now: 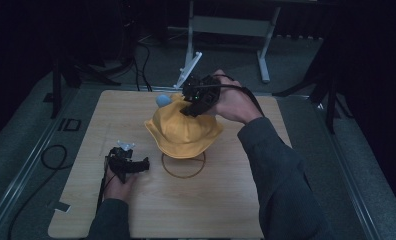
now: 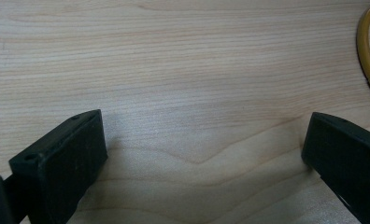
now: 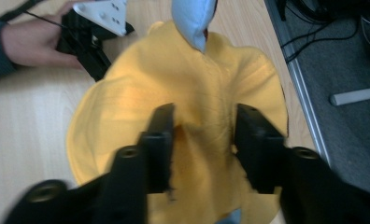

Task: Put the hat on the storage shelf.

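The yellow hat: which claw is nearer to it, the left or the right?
Right. The right claw is at the yellow hat, its jaws on either side of a fold of the fabric. The left claw rests apart on the table, beside the hat's brim.

**Hands and grippers, one low, one raised**

The left hand holds the left gripper low, its fingers spread wide apart with nothing between them. The right arm reaches forward, the right hand tilting the right gripper downward; its fingers pinch a fold of yellow fabric.
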Action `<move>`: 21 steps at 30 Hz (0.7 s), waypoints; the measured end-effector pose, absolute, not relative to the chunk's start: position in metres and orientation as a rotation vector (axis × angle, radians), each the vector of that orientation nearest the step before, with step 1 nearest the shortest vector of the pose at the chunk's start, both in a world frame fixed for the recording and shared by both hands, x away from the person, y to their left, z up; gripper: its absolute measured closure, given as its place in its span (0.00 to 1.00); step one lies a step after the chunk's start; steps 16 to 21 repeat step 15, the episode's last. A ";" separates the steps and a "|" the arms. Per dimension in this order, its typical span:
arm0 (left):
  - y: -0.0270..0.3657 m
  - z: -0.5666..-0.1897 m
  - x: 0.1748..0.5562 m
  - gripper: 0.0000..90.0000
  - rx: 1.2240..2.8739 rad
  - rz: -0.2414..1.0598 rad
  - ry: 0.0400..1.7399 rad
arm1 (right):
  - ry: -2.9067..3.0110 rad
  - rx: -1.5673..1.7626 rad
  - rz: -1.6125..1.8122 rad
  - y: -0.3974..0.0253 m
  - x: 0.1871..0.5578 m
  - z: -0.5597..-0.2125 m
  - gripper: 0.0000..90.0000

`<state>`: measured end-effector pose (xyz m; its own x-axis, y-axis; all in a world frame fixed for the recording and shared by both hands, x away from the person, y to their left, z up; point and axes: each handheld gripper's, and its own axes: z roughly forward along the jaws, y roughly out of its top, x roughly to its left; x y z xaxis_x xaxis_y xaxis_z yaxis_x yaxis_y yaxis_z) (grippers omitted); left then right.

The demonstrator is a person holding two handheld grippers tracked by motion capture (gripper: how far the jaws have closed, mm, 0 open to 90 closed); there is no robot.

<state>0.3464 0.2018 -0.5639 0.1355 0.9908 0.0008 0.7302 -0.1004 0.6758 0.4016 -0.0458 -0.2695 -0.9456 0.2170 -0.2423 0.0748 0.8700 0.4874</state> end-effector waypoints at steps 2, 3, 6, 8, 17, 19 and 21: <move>0.202 -0.564 0.346 0.00 1.890 0.642 1.648 | 2.741 0.226 0.714 -0.048 0.401 -0.267 0.52; 0.202 -0.564 0.346 0.00 1.890 0.642 1.648 | 2.728 0.238 0.723 -0.049 0.401 -0.264 0.50; 0.202 -0.564 0.346 0.00 1.890 0.642 1.648 | 2.697 0.277 0.735 -0.053 0.402 -0.260 0.39; 0.202 -0.564 0.346 0.00 1.890 0.641 1.648 | 2.672 0.299 0.736 -0.056 0.402 -0.257 0.34; 0.202 -0.564 0.347 0.00 1.890 0.642 1.647 | 2.628 0.311 0.765 -0.064 0.401 -0.249 0.30; 0.202 -0.564 0.347 0.00 1.890 0.642 1.647 | 2.628 0.311 0.765 -0.064 0.401 -0.249 0.30; 0.202 -0.564 0.347 0.00 1.890 0.642 1.647 | 2.628 0.311 0.765 -0.064 0.401 -0.249 0.30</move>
